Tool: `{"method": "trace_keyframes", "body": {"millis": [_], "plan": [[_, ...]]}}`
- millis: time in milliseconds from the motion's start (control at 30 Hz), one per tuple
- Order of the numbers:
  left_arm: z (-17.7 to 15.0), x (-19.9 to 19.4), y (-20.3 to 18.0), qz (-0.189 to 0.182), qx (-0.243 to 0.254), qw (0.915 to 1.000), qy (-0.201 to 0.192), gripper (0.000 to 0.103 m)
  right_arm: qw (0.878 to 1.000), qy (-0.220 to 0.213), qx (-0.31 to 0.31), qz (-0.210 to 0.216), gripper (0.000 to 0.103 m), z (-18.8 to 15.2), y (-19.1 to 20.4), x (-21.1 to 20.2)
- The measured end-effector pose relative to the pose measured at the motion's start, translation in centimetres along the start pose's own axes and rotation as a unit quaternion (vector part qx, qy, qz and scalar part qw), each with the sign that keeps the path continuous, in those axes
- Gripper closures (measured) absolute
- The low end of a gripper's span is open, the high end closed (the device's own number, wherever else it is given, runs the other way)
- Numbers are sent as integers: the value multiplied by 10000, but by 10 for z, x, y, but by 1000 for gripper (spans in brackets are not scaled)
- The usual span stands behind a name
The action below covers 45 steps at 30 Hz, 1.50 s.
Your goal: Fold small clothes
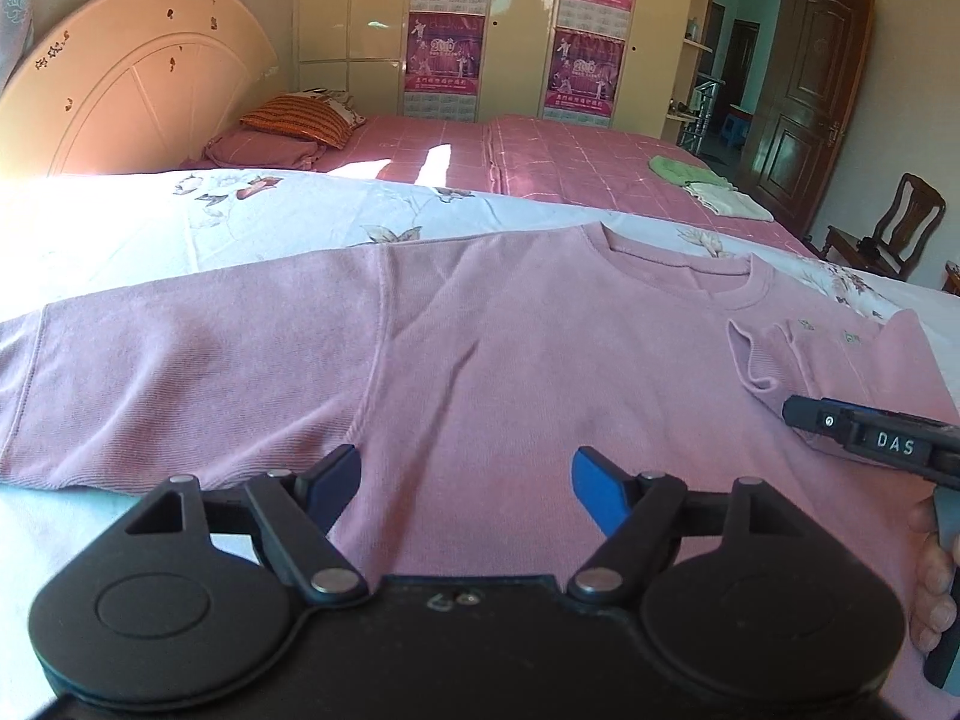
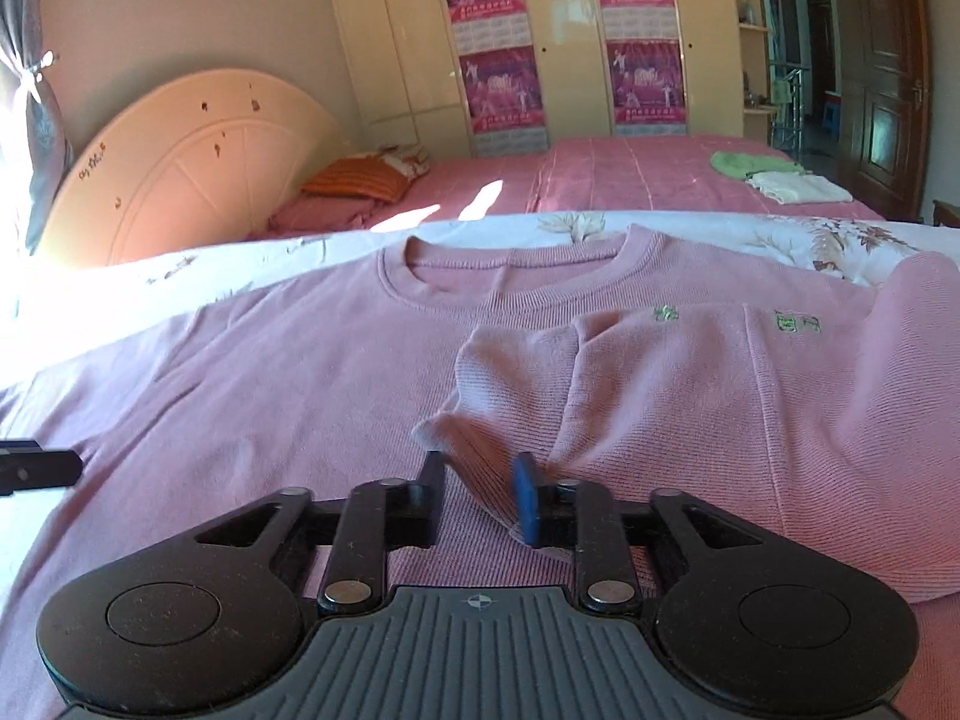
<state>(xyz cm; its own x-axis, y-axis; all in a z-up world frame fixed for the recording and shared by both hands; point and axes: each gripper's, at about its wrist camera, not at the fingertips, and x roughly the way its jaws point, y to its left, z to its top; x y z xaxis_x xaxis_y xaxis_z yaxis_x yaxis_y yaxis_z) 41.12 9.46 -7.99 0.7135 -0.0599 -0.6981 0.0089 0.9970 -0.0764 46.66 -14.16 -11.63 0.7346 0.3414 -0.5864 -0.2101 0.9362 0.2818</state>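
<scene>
A pink long-sleeved top [image 1: 480, 348] lies flat, neck away from the person, on a pale flowered sheet [image 1: 240, 210] spread at the near edge of the bed [image 1: 570, 150], its right sleeve [image 2: 660, 372] already folded across the chest and its left sleeve stretched out to the side. The left gripper [image 1: 467, 483] hangs over the lower body of the top with its blue-padded fingers spread wide and nothing between them. The right gripper [image 2: 480, 495] has its fingers drawn narrow around the cuff end of the folded sleeve, the cloth running between them, though I cannot tell whether they actually pinch it.
</scene>
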Motion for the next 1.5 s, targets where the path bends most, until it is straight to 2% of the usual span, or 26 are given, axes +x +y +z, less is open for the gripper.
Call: {"method": "trace_keyframes", "body": {"millis": [133, 200, 267, 333, 433, 600, 633, 667, 700, 833, 933, 1100, 1233, 1333, 1367, 1400, 1433, 1500], "plan": [[0, 15, -25, -435, -67, 9990, 69, 36, 9985, -293, 423, -196, 63, 11, -27, -24], [4, 25, -42, -755, -84, 9970, 111, 43, 9957, -449, 718, -385, 63, 18, -46, -39], [7, 42, -62, -1178, -141, 9927, 221, 51, 9917, -584, 1007, -552, 63, 26, -64, -53], [12, 62, -84, -1490, -214, 9879, 381, 53, 9883, -676, 1184, -689, 63, 34, -83, -68], [19, 84, -111, -1709, -269, 9838, 477, 53, 9845, -723, 1319, -899, 63, 36, -104, -88], [25, 108, -147, -1700, -202, 9835, 584, 52, 9732, -833, 1758, -1227, 63, 28, -141, -113], [25, 109, -153, -1632, -142, 9850, 548, 56, 9687, -870, 1928, -1297, 62, 26, -150, -118], [25, 110, -156, -1607, -86, 9857, 500, 74, 9643, -909, 2091, -1350, 62, 25, -157, -122], [25, 110, -158, -1587, -67, 9860, 499, 97, 9586, -956, 2276, -1421, 62, 22, -166, -127], [26, 92, -143, -1633, -239, 9862, 96, 96, 9318, -1040, 3152, -1468, 63, 17, -206, -143], [32, 76, -132, -1536, -175, 9879, -150, 96, 9205, -1081, 3509, -1335, 63, 12, -220, -151], [31, 63, -105, -1143, -158, 9924, -436, 96, 9134, -1116, 3790, -985, 63, 12, -224, -162], [16, 70, -88, -1023, -340, 9936, -325, 95, 9118, -1093, 3897, -690, 63, 12, -222, -161], [7, 74, -84, -858, -404, 9951, -294, 85, 9063, -1066, 4053, -549, 63, 11, -225, -162], [6, 75, -83, -824, -438, 9952, -309, 77, 9038, -1049, 4121, -480, 63, 11, -226, -163], [6, 76, -82, -801, -459, 9953, -308, 64, 9009, -1045, 4196, -374, 63, 10, -229, -165], [5, 76, -80, -810, -470, 9951, -331, 59, 8983, -1034, 4262, -272, 63, 8, -230, -165], [7, 80, -78, -857, -513, 9944, -356, 57, 8925, -988, 4400, -65, 63, 6, -231, -166]]}}
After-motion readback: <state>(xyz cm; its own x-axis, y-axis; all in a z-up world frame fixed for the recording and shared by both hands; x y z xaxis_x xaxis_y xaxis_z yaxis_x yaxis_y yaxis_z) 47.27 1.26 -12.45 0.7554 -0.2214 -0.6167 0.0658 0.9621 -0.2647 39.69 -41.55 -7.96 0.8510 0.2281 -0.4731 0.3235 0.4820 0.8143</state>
